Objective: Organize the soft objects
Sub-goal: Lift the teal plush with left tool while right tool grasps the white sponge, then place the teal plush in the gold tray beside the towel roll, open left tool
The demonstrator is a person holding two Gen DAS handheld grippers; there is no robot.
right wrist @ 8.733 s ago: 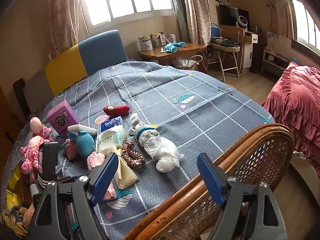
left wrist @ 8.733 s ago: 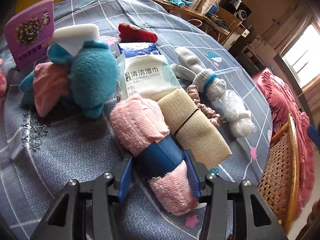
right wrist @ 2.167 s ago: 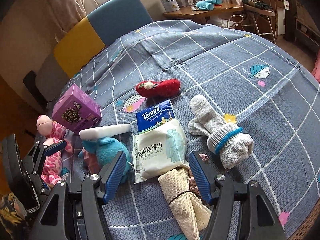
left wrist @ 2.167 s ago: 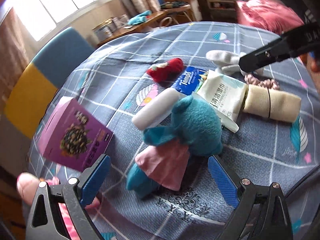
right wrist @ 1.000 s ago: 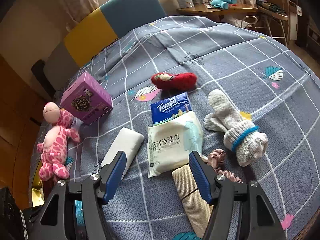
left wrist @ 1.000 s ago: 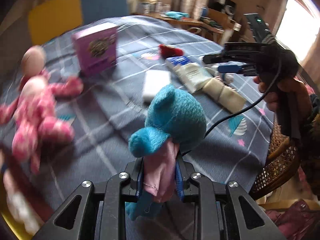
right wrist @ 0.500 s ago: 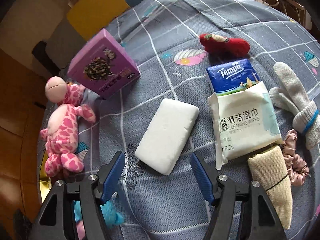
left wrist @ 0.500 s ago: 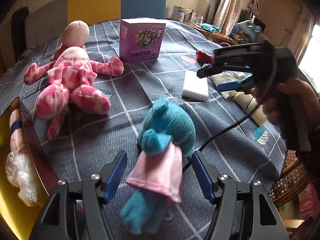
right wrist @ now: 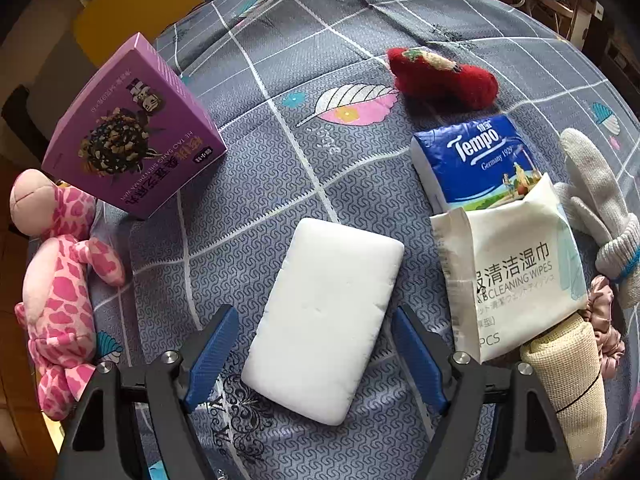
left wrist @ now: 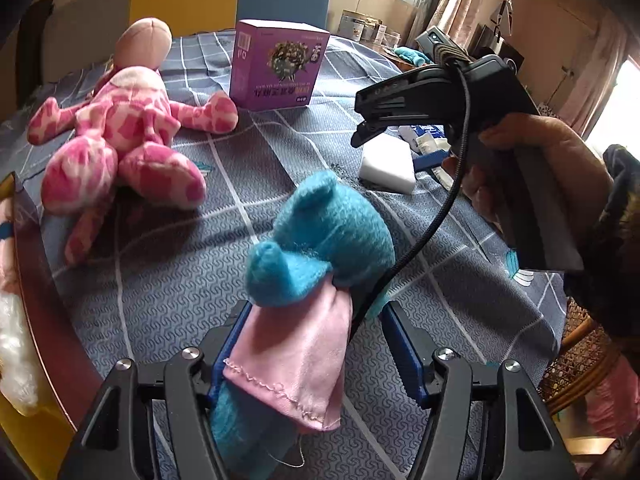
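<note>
A teal plush in a pink dress (left wrist: pixel 328 240) lies on the grey checked bed cover (left wrist: pixel 168 280) between the jaws of my left gripper (left wrist: pixel 316 312). That gripper is open; the left pad brushes the dress and the right pad is clear of it. My right gripper (right wrist: pixel 316 312) points down over a white sponge (right wrist: pixel 324 320). Its jaws are opening and straddle the sponge without touching it. The left wrist view shows the sponge (left wrist: pixel 388 164) under that gripper, which a hand (left wrist: pixel 540 168) holds. A pink spotted plush (left wrist: pixel 120 132) lies to the teal one's left.
A purple box (right wrist: pixel 132 132) stands behind the sponge. To its right lie a red plush (right wrist: pixel 444 76), a tissue pack (right wrist: pixel 476 160), a wipes pack (right wrist: pixel 512 272), grey gloves (right wrist: pixel 600 208), a scrunchie (right wrist: pixel 604 320) and a beige roll (right wrist: pixel 568 384). A yellow bin (left wrist: pixel 24 420) borders the bed's left edge.
My left gripper has opened and let the teal plush down onto the cover. My right gripper has come down over the white sponge, which now lies between its wider jaws.
</note>
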